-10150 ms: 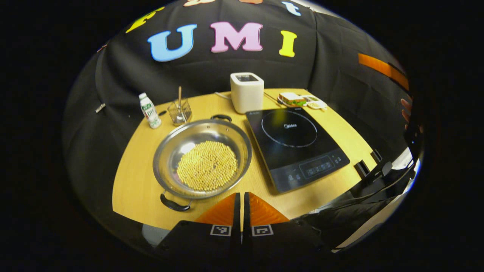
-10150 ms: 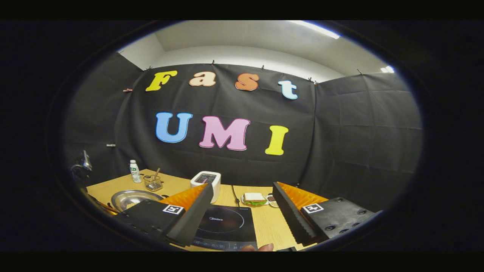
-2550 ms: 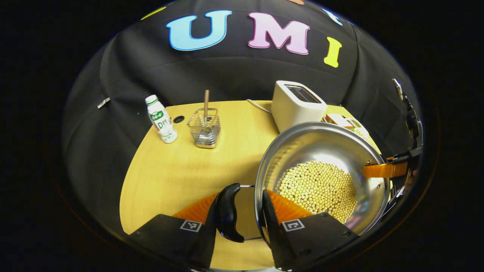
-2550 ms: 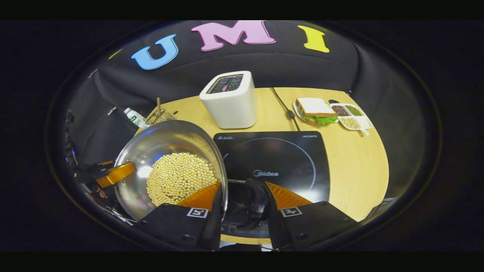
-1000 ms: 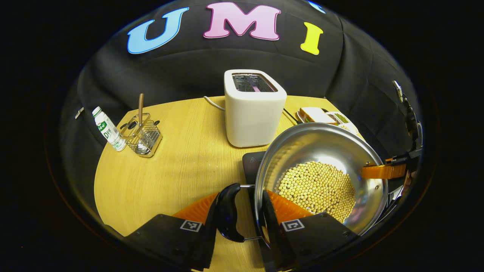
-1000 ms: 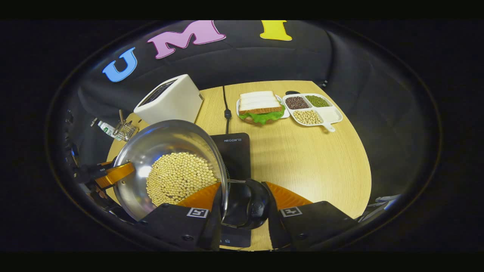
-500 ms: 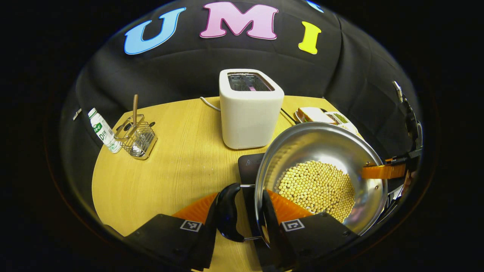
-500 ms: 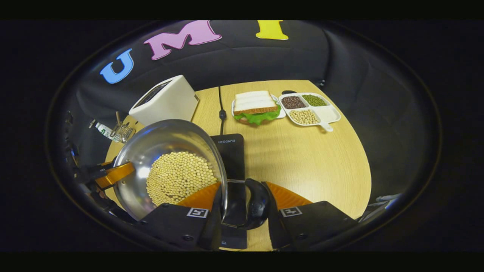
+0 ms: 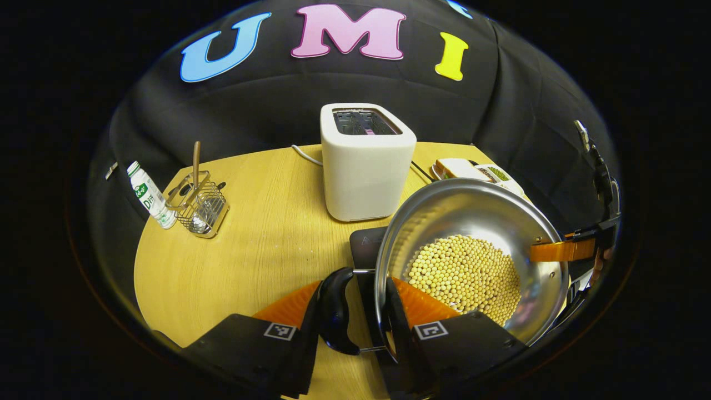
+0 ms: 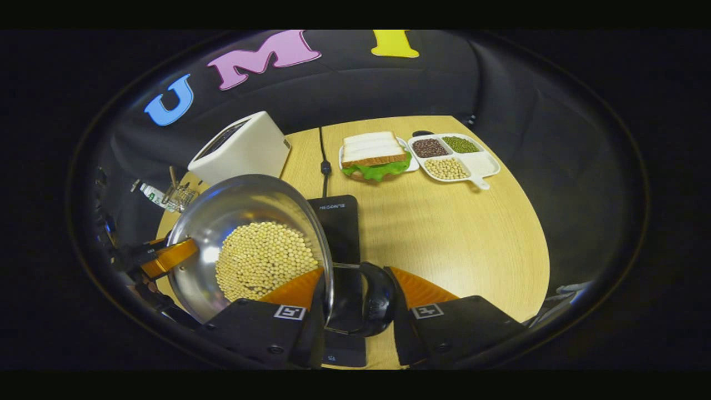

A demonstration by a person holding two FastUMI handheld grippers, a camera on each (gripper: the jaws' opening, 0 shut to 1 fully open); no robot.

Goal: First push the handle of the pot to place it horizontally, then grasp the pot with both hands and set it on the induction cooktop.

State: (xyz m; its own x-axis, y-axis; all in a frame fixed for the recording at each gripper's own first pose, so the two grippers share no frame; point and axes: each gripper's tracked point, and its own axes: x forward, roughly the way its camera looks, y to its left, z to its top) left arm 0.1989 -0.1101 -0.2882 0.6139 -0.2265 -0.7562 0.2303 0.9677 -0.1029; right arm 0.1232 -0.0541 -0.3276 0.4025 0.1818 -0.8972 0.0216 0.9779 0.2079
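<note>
- Where the left gripper view looks down, a pale wooden tabletop (image 9: 261,244) with a rounded edge runs back to the black cloth wall (image 9: 266,116) of the booth.
- On it, at the far left, a small white bottle (image 9: 148,194) stands just beside a wire holder (image 9: 201,203) with a wooden stick upright in it; a white toaster (image 9: 366,161) stands near the back, a cord trailing behind it.
- The steel pot (image 9: 472,255), holding pale beans (image 9: 466,275), sits over the black induction cooktop (image 9: 366,250) — whether it rests on it or hangs just above, I cannot tell.
- The left gripper (image 9: 353,314) is clenched on the pot's near handle (image 9: 336,311), one finger outside the black handle and the other inside the pot's rim.
- Across the pot, the right gripper (image 9: 561,251) reaches in at the far rim.
- In the right gripper view, the same tabletop (image 10: 466,239) spreads wide and bare to the right, dark cloth (image 10: 533,133) closing it in behind and at the side.
- At the back lie a sandwich (image 10: 373,155) on a plate and a white divided dish (image 10: 454,155) of beans and grains; the toaster (image 10: 241,150) stands at left, its cord (image 10: 324,161) running toward the cooktop (image 10: 339,222).
- The right gripper (image 10: 355,303) is clamped on the pot's (image 10: 233,222) other handle (image 10: 372,300) — one finger inside the rim, one outside the handle.
- The left gripper (image 10: 166,256) holds the opposite rim.
</note>
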